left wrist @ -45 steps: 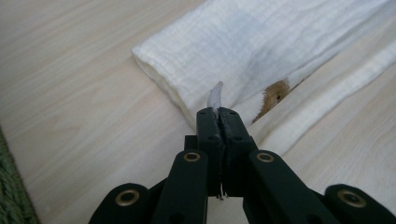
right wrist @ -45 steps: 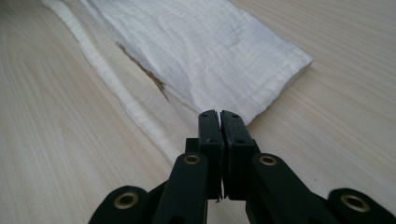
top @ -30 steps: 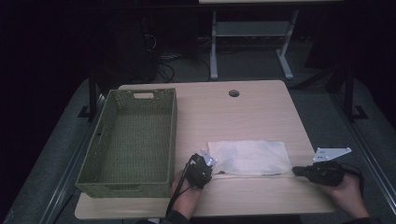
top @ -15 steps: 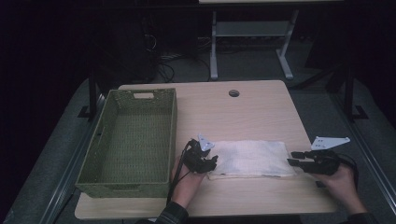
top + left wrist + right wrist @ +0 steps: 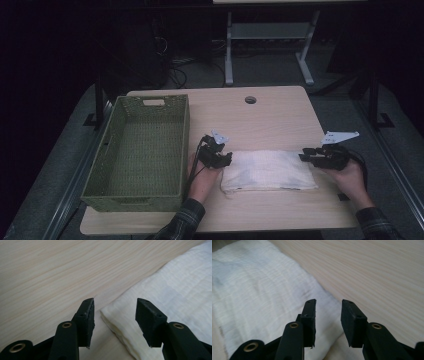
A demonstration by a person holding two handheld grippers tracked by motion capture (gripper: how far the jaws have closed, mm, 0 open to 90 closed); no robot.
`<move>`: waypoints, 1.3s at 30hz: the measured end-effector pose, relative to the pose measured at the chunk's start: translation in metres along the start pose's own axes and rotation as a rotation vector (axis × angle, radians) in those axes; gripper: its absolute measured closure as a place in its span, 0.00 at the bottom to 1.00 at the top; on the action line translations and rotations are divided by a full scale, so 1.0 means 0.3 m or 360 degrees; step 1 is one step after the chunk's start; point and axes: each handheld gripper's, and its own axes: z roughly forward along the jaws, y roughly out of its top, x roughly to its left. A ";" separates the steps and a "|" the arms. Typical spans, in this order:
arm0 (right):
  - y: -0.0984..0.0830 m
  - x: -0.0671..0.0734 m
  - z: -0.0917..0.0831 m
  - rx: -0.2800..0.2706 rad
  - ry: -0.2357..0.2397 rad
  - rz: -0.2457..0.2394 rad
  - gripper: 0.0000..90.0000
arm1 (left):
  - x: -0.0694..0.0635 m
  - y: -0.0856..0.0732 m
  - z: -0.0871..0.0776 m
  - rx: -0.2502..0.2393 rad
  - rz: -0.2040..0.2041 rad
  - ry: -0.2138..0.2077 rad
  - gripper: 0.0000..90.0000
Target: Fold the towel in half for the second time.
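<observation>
Both grippers stand at opposite ends of a folded white cloth point(image 5: 269, 170) on the table point(image 5: 280, 115), jaws parted and holding nothing.

Left gripper point(image 5: 115, 312): its jaws have just been opening and now stand apart. One corner of the cloth lies below and between them, with its folded edge running back toward the nearer jaw. No pad presses on it.

Right gripper point(image 5: 328, 315): its jaws have just been opening, easing slightly narrower at the last, and they remain parted. A cloth corner sits under the gap, mostly beneath the jaw on the cloth side; bare wood lies under the other jaw.

Risks, as judged:
- The stacked layers show at the corner in the left gripper view. A shallow bite there would likely catch the top layer only, and the fold would peel open.
- The right jaws straddle the very edge. A closing there may pinch too little fabric and slip off.
- Uneven lifting between the two ends could drag the cloth askew.

Condition of the cloth: a flat, oblong fold of several layers, with a finely crinkled weave, soft edges and no visible stains. A green woven basket point(image 5: 107, 165) stands beyond the left gripper, well clear of the cloth.
</observation>
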 end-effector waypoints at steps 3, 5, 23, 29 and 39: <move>0.008 -0.025 0.018 -0.0005 -0.0009 0.0020 0.72 | 0.011 0.008 0.022 0.0011 0.0003 0.0016 0.54; 0.013 -0.042 0.029 -0.0006 -0.0015 0.0039 0.72 | 0.020 0.011 0.029 -0.0008 -0.0008 0.0024 0.54; -0.015 -0.107 0.089 0.0084 -0.0028 0.0082 0.83 | 0.033 0.010 0.044 0.0009 -0.0012 0.0035 0.55; -0.017 -0.103 0.090 0.0086 0.0025 0.0101 0.94 | 0.040 0.012 0.060 0.0038 -0.0021 0.0028 0.55; -0.011 -0.093 0.090 0.0107 0.0002 0.0072 0.96 | 0.044 -0.003 0.102 0.0138 0.0001 -0.0058 0.81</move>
